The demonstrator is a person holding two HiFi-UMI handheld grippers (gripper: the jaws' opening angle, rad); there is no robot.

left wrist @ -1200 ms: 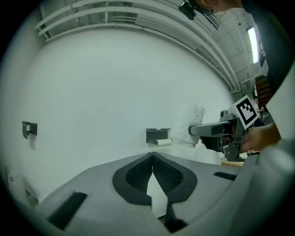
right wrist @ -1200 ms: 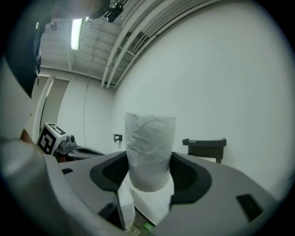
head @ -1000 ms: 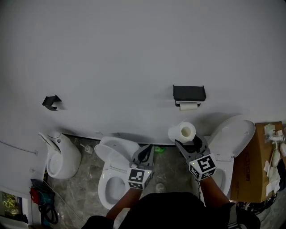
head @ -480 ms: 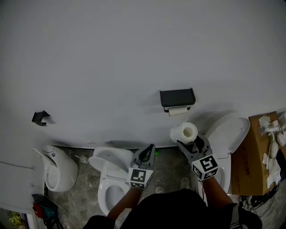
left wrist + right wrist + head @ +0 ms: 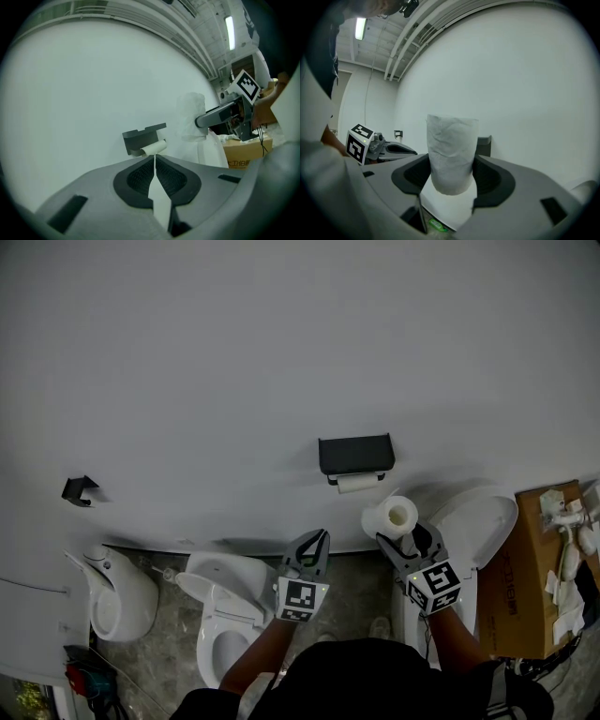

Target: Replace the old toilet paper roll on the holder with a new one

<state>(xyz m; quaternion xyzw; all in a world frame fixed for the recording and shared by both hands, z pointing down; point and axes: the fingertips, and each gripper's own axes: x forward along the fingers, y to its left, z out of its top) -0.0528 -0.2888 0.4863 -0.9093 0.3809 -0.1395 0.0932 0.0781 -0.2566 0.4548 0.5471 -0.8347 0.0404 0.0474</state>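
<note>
Head view: the new roll (image 5: pixel 392 517) is held ready in the right gripper (image 5: pixel 401 535), with the holder (image 5: pixel 355 455) at eleven o'clock. The left gripper (image 5: pixel 316 542) (closed, empty) is presumably reserved for the old roll (image 5: pixel 355 484).

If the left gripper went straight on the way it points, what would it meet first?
Probably the old roll on the black holder; the shut left gripper lines up with it, though depth is unclear.
</note>
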